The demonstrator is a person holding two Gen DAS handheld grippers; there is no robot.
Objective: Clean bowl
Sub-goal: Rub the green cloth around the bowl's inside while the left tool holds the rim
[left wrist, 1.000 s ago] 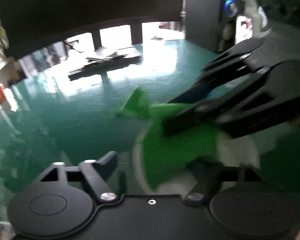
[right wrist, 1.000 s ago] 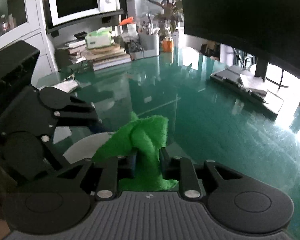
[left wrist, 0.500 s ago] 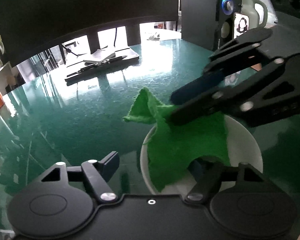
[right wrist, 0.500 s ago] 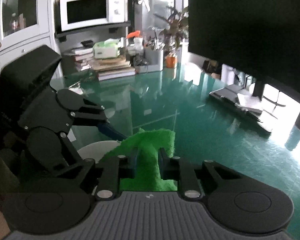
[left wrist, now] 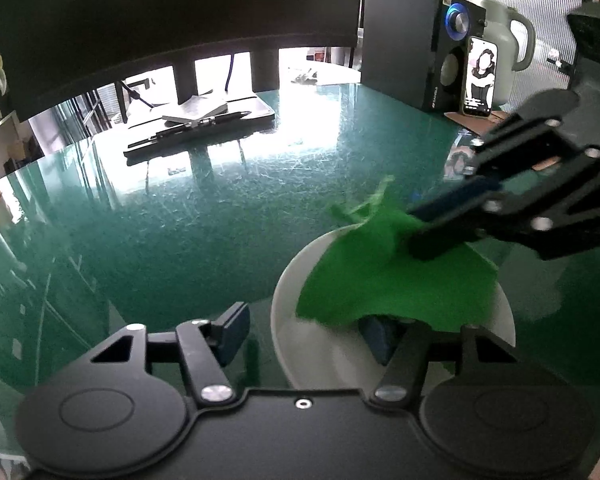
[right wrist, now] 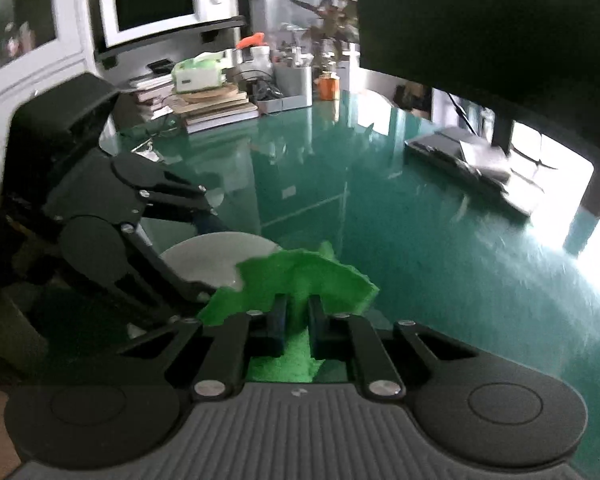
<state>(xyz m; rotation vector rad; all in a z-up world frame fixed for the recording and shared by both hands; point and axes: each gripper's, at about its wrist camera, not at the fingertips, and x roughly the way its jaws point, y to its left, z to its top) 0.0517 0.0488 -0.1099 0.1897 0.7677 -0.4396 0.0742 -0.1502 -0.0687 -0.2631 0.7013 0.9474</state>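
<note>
- While the right gripper (right wrist: 298, 320) is closing its jaws on the green cloth (left wrist: 396, 276), the cloth sits bunched between the two pads, so the wiping tool is in hand.
- Over in the left wrist view, that cloth hangs across the far half of the white bowl (left wrist: 296, 344), draped over the rim and down into it.
- Bowl position: it stands upright on the green glass table (left wrist: 204, 232), just in front of the left gripper (left wrist: 304, 334).
- Left gripper now — its jaws are closing around the near rim, one finger outside the bowl wall and the other inside it under the cloth; I cannot tell yet whether the pads press on the rim, so I would call them apart.
- Judgement on progress: this looks like the early part of the job. Cloth gripped, cloth in the bowl, bowl about to be steadied.
- What seems left: the clamp on the rim, then the actual rubbing round the inside, then setting cloth and bowl down.
- No dirt or residue shows on the exposed white inside, though much of it is covered, so how clean it is cannot be read.
</note>
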